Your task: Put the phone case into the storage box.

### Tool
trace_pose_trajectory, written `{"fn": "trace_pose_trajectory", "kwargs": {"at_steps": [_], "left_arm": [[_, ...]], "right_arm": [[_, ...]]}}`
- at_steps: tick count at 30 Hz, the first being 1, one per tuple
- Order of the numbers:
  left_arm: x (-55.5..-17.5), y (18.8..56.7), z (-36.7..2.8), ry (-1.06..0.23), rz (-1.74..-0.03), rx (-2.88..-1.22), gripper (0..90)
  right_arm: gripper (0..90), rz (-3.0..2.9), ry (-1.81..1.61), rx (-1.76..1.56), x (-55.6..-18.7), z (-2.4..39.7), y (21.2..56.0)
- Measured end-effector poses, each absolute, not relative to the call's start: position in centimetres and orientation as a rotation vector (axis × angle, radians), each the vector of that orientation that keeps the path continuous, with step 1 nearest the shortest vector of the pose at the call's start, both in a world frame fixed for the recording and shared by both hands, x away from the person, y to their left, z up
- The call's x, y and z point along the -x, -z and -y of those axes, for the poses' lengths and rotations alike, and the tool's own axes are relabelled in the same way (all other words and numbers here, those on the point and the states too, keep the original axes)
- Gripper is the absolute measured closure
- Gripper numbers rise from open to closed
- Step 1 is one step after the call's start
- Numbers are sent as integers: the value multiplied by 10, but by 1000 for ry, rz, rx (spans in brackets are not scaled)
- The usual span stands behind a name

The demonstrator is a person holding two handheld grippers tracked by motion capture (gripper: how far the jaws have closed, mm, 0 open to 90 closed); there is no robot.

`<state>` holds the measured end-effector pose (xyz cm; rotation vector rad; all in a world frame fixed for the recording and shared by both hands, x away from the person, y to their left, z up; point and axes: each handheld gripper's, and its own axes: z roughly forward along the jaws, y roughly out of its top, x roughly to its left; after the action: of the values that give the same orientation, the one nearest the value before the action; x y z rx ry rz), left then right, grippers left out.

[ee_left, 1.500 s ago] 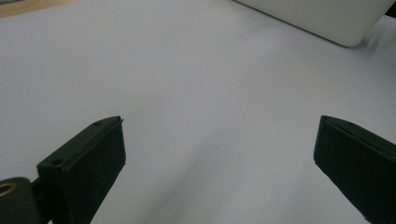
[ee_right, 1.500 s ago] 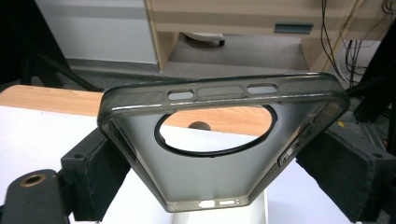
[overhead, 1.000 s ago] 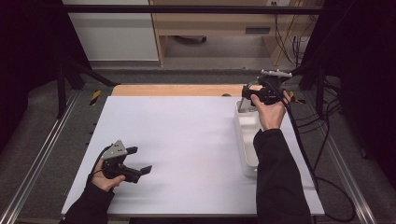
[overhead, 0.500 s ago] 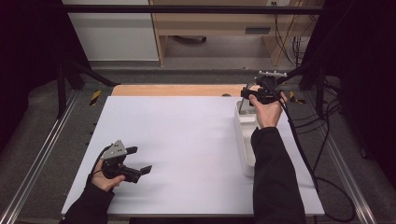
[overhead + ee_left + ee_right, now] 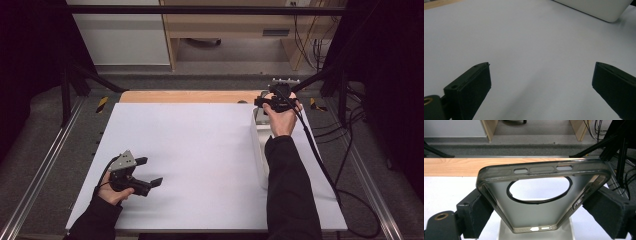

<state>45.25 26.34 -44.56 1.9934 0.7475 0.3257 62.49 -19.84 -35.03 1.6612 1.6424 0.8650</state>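
So we've got the phone case (image 5: 544, 197), a smoky see-through one with a big round camera cutout, pinched by its two long sides in the right gripper (image 5: 541, 216), held up in the air just above the far end of the white tray (image 5: 259, 150). Its fingers (image 5: 477, 213) are closed in snug on the case, which sits tilted between them. From here, our guess is that the case is either coming out of the tray or going into it, so the trick is keeping the squeeze gentle: a soft case like this will bow or pop out if we clamp too hard, and we'd keep it level while it clears the tray's rim. The left gripper (image 5: 145, 172) is parked well off to the near left of the tray on the white bench (image 5: 200, 150), its fingers (image 5: 469, 92) spread wide with nothing between them, just bare surface. Nothing much crowds the tray. Beyond it run a wooden strip (image 5: 451, 166) and a dark frame with cables (image 5: 325, 165), and the right gripper's own cable trails past the tray, which is the one thing we'd watch for snagging.
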Motion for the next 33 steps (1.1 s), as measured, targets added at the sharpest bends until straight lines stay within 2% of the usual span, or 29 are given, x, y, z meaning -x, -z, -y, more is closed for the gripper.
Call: {"fn": "trace_pose_trajectory", "kwargs": {"at_steps": [33], "left_arm": [[-453, 447, -262, -329, -740, -2002, 16]], "right_arm": [[117, -1668, -787, -1713, -643, 192, 377]]}}
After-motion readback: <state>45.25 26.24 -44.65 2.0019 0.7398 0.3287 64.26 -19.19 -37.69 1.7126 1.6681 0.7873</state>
